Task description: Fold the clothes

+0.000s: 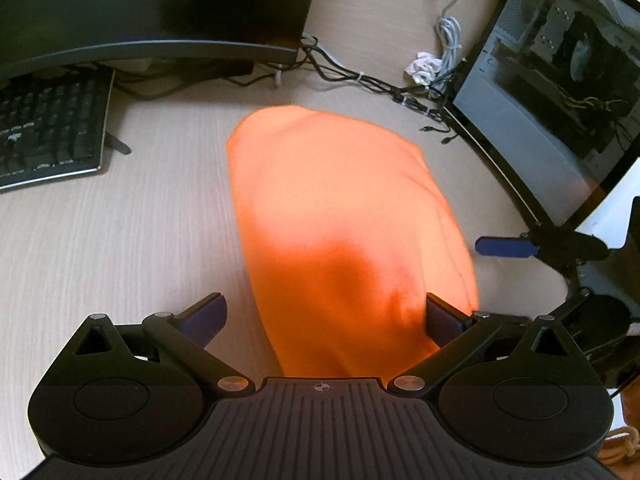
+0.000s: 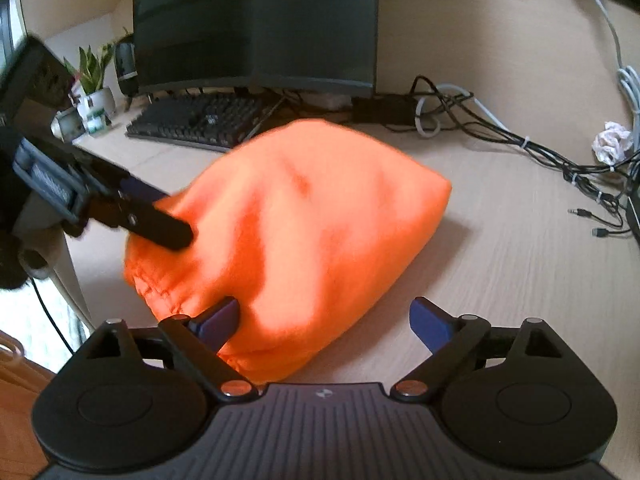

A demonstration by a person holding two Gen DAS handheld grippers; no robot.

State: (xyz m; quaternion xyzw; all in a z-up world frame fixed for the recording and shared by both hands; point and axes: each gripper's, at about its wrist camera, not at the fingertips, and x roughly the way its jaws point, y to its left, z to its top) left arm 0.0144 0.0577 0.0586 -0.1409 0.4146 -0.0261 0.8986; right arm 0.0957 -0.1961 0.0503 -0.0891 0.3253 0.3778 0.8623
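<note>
While both sets of fingers are standing spread around the bright orange fabric bundle [image 2: 296, 240] on the table [image 2: 500, 264], grasping nothing, you are positioning for an even grip on its near edge.

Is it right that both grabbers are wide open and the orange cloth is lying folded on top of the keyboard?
Not quite. Both the left gripper and the right gripper are wide open, but the orange cloth lies folded on the wooden desk, not on the keyboard. The right wrist view shows the keyboard further back, under the monitor, with bare desk between it and the cloth.
</note>
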